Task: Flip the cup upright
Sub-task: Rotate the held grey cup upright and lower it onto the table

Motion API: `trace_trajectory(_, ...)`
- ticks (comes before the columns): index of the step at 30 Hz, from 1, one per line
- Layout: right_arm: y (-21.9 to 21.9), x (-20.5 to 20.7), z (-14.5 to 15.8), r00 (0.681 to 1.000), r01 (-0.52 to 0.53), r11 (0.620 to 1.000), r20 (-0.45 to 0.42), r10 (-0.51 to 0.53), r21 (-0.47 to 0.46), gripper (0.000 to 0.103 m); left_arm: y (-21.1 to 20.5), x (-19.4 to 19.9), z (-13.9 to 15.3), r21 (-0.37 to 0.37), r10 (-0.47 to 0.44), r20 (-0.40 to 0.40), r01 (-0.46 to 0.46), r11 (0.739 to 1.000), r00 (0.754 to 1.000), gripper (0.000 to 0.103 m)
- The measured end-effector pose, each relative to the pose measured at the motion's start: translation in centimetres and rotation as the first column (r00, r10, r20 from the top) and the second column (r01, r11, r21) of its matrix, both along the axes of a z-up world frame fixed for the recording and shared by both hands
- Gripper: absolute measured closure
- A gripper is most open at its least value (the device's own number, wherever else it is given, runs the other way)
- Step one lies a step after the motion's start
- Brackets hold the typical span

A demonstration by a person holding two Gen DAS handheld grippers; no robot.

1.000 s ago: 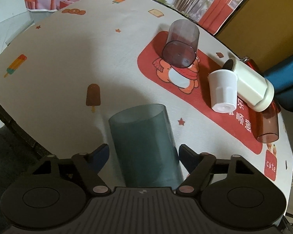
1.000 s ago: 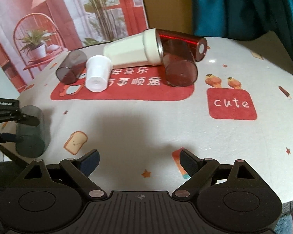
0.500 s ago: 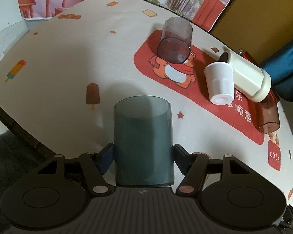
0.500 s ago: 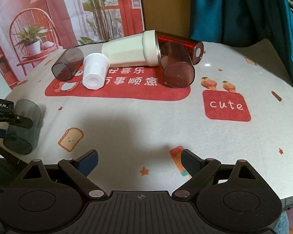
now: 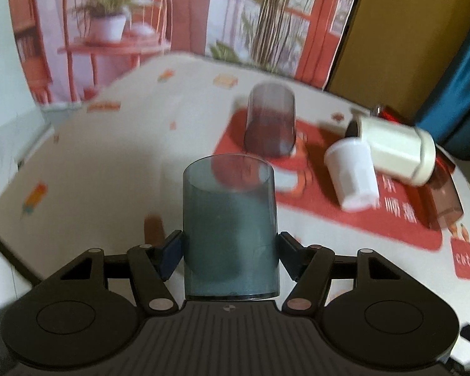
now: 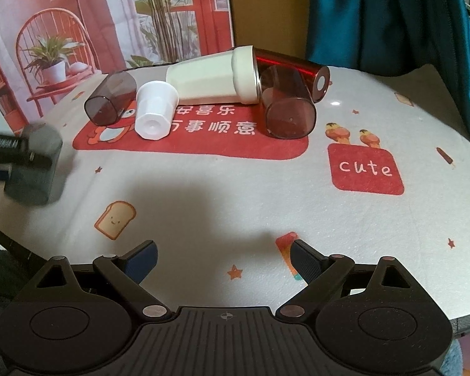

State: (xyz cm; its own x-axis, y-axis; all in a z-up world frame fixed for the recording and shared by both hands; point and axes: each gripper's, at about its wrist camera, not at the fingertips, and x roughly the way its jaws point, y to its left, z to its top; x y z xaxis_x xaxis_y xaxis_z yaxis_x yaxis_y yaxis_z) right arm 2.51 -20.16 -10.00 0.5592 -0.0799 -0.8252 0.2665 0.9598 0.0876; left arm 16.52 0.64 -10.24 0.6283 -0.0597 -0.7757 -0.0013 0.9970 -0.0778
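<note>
My left gripper (image 5: 230, 247) is shut on a translucent grey-teal cup (image 5: 230, 219), its fingers pressed on both sides, the cup's open rim pointing away from the camera. In the right wrist view the same cup (image 6: 36, 166) shows at the far left, tilted and lifted a little off the tablecloth, held by the left gripper (image 6: 6, 153). My right gripper (image 6: 224, 260) is open and empty above the near part of the table.
On the red mat lie a smoky cup (image 6: 111, 101), a small white cup (image 6: 155, 114), a large cream cup (image 6: 211, 78), a brown cup (image 6: 288, 106) and a red tumbler (image 6: 293, 69), all on their sides. The round table's edge (image 6: 467, 316) is near right.
My left gripper has closed on the grey-teal cup, lifted it and tipped up, so the view now looks more level across the table. The right gripper has barely moved.
</note>
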Motion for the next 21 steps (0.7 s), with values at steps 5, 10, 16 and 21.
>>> trace_trajectory(5,0.0,0.1,-0.1,1.000,0.002,1.000,-0.007,-0.002,-0.003,0.013,-1.5,2.2,-0.1,0.073,-0.041,0.122,0.032,0.997,0.992,0.035)
trace_trajectory(10,-0.2,0.1,-0.2,1.000,0.010,1.000,-0.011,-0.010,-0.002,0.013,-2.1,2.5,-2.3,0.093,-0.052,0.083,0.045,0.995,0.995,0.035)
trace_trajectory(16,-0.3,0.5,-0.7,1.000,0.009,1.000,-0.025,-0.008,0.014,0.013,0.3,1.9,-2.4,-0.030,-0.046,-0.035,0.045,0.999,0.998,0.036)
trace_trajectory(21,0.1,0.6,-0.8,1.000,-0.006,1.000,-0.029,0.007,0.011,0.013,1.7,4.0,-2.2,-0.158,-0.031,-0.150,0.007,0.987,0.988,0.025)
